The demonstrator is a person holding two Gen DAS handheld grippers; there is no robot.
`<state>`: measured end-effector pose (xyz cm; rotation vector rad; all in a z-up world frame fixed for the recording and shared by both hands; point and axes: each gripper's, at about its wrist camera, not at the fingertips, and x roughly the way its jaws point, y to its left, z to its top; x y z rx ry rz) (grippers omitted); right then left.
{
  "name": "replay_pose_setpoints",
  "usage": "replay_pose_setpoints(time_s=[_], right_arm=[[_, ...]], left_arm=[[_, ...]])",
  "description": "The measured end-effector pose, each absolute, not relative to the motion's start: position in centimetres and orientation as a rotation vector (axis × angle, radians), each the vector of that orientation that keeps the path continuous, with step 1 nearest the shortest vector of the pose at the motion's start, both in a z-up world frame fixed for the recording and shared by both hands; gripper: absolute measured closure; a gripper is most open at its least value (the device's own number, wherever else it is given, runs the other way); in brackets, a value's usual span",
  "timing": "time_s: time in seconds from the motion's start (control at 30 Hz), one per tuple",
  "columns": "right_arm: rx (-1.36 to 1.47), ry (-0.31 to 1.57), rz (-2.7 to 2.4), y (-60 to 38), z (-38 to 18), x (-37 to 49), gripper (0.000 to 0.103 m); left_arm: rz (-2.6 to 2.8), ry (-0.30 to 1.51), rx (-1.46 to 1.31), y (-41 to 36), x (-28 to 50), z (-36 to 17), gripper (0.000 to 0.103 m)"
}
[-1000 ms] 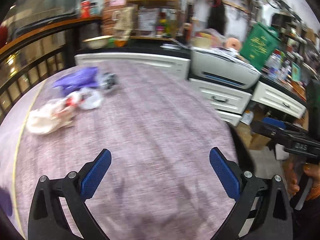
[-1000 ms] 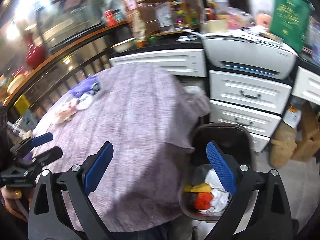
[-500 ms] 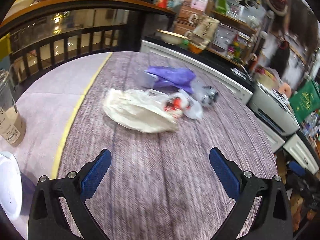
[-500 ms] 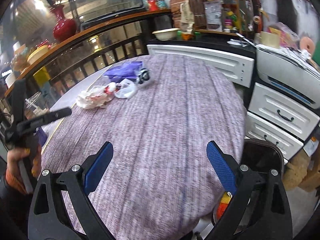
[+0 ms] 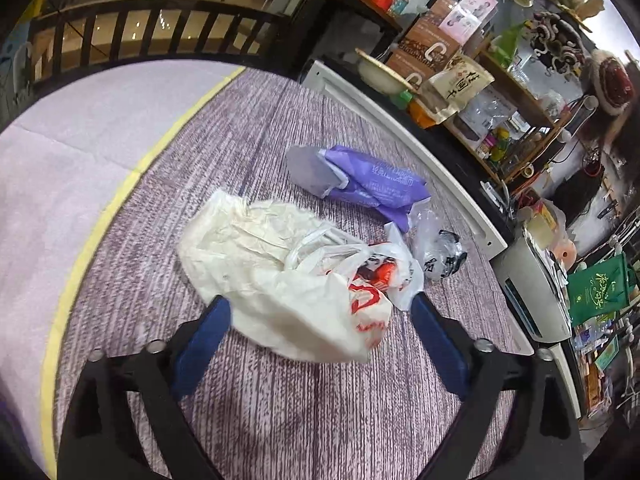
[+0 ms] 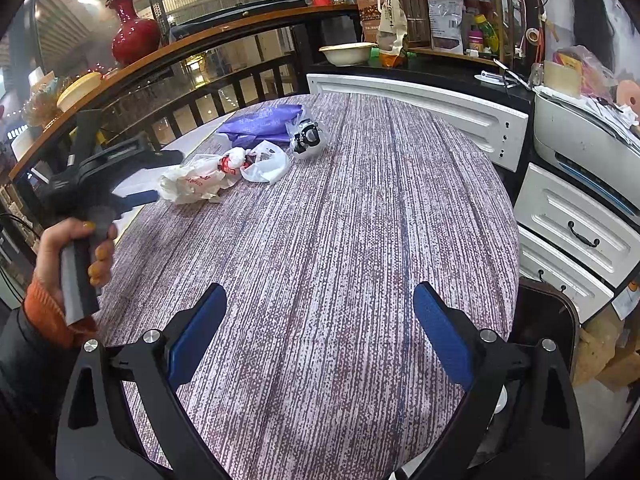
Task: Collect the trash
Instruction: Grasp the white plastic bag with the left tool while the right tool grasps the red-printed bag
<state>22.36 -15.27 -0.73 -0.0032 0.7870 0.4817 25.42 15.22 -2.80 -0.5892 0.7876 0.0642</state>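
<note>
A crumpled white plastic bag with red print lies on the round table, its near end between the open jaws of my left gripper. Behind it lie a small white bag holding something red, a clear bag with a dark object and a purple bag. In the right wrist view the same heap shows far left: white bag, purple bag, and my left gripper beside it. My right gripper is open and empty over the table's near part.
A dark trash bin stands on the floor by the table's right edge. White drawers and a printer stand to the right. A railing and cluttered shelves lie behind. The table has a purple striped cloth.
My left gripper has swung left and closed in on the trash heap, so the white bag now sits between its jaws. My right gripper turned away from the bin towards the table.
</note>
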Motion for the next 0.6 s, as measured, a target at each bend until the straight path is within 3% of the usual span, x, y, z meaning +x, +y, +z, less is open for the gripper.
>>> replay_pose_setpoints(time_s=[0.07,0.2,0.23,0.6], right_arm=[[-0.012,0.784,0.487,-14.9,-0.6,22.5,0.010],[-0.023,0.780,0.498,-14.1,-0.6,23.1,0.010],[-0.026,0.780,0.502,-13.7,-0.6,23.4,0.010],[-0.053,0.765,0.641,-7.7,0.2,26.2,0.010]], left_arm=[[0.079,0.811,-0.600,15.4,25.5,-3.5,0.046],[0.078,0.807,-0.621,16.2,24.4,-4.0,0.068],[0.085,0.803,-0.616,16.3,24.1,-4.0,0.085],[0.067,0.753,-0.484,15.6,17.9,-1.4,0.087]])
